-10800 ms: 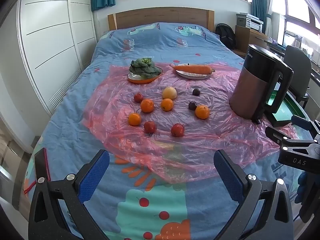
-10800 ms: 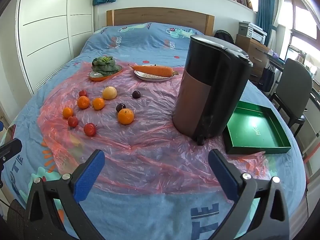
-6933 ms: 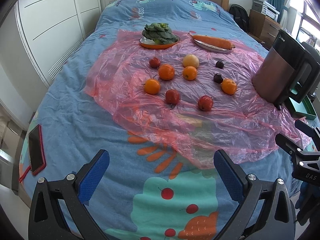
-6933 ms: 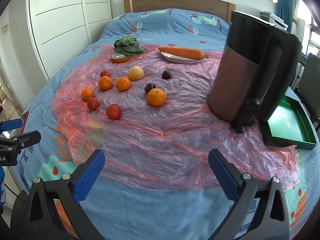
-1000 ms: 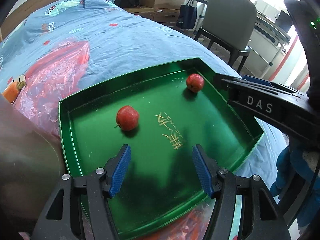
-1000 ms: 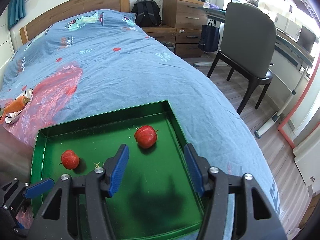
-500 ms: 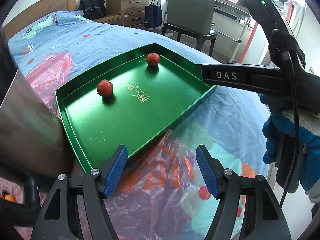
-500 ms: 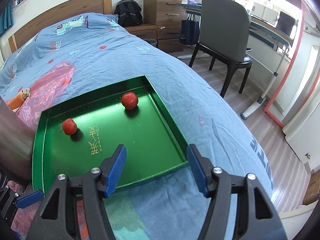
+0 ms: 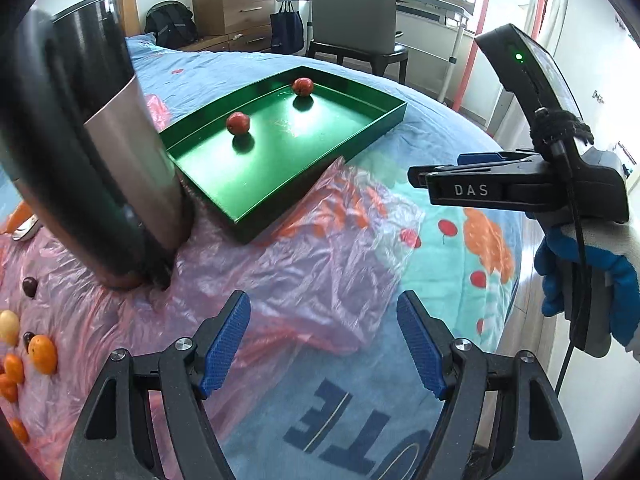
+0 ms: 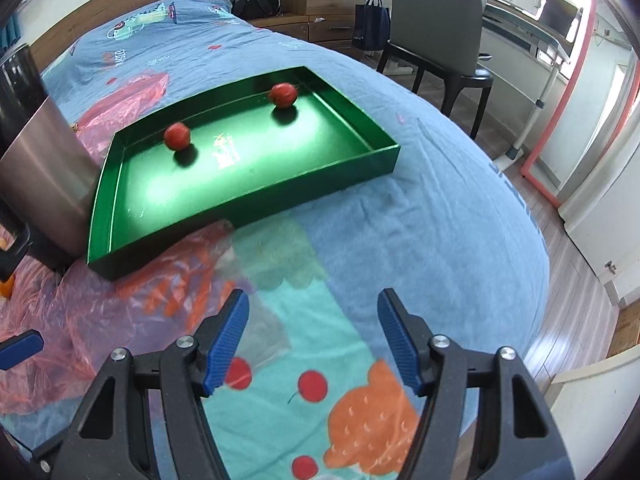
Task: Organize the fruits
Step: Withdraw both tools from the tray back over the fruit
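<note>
Green tray (image 10: 248, 200) holds two red fruits (image 10: 177, 135) (well apart); left gripper (image 9: 324, 344) and right gripper (image 10: 312, 338) gape empty, so fetching the oranges (image 9: 42, 354) likely follows

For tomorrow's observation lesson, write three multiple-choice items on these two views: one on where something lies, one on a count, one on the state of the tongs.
1. Where do the small round red fruits lie?
A. On the pink plastic sheet
B. Inside the shallow green metal tray
C. On the grey chair

2. How many red fruits are in the tray?
A. Two
B. Three
C. Five

3. What state are both tongs in?
A. Shut on a fruit
B. Shut on nothing
C. Open and holding nothing

Key:
1 B: one red fruit and the other red fruit rest on the floor of the shallow green metal tray.
2 A: only those two show in the tray, in both views.
3 C: the left tongs and right tongs have their blue pads spread apart, with only bedding showing between them.
</note>
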`<action>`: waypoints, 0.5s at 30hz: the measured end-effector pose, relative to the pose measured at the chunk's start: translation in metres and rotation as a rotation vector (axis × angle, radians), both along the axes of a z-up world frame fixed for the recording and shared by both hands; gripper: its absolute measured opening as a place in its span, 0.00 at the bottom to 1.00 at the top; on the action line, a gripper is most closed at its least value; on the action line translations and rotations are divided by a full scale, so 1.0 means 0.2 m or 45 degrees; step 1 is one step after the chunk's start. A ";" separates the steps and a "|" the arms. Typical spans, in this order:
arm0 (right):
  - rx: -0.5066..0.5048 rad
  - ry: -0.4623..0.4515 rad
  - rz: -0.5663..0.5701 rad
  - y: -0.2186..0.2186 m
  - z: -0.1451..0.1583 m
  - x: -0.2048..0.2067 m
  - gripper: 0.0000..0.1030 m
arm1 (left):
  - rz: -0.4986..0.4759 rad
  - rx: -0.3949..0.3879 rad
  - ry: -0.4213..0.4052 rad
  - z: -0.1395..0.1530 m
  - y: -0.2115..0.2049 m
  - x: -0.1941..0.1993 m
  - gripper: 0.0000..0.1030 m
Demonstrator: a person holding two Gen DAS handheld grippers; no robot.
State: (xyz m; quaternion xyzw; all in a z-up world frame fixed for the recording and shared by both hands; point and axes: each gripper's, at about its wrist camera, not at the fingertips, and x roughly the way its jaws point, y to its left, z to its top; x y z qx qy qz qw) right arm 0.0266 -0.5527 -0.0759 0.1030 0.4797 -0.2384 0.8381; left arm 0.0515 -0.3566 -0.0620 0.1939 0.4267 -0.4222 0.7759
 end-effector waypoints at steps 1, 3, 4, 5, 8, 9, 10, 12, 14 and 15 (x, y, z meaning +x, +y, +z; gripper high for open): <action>0.011 0.004 0.007 0.04 -0.01 -0.02 0.98 | 0.006 0.007 0.001 0.00 0.04 0.00 0.69; 0.035 0.016 0.021 0.12 -0.02 -0.04 0.98 | 0.033 0.017 -0.004 0.00 0.13 0.00 0.69; 0.047 0.021 0.033 0.16 -0.02 -0.05 0.98 | 0.049 0.021 -0.008 0.00 0.18 0.00 0.69; 0.053 0.026 0.049 0.21 -0.02 -0.06 0.98 | 0.069 0.026 -0.009 0.00 0.23 0.01 0.69; 0.074 0.038 0.112 0.36 -0.02 -0.06 0.98 | 0.133 0.035 -0.008 0.01 0.38 0.04 0.69; 0.079 0.040 0.138 0.41 -0.02 -0.06 0.98 | 0.154 0.041 -0.020 0.02 0.43 0.05 0.69; 0.082 0.044 0.166 0.46 -0.02 -0.06 0.98 | 0.174 0.045 -0.031 0.02 0.49 0.07 0.69; 0.100 0.050 0.217 0.56 -0.02 -0.04 0.98 | 0.221 0.050 -0.044 0.03 0.59 0.09 0.69; 0.121 0.059 0.271 0.66 -0.03 -0.02 0.98 | 0.272 0.053 -0.043 0.03 0.69 0.12 0.69; 0.126 0.063 0.295 0.71 -0.03 0.00 0.98 | 0.298 0.055 -0.044 0.03 0.75 0.13 0.69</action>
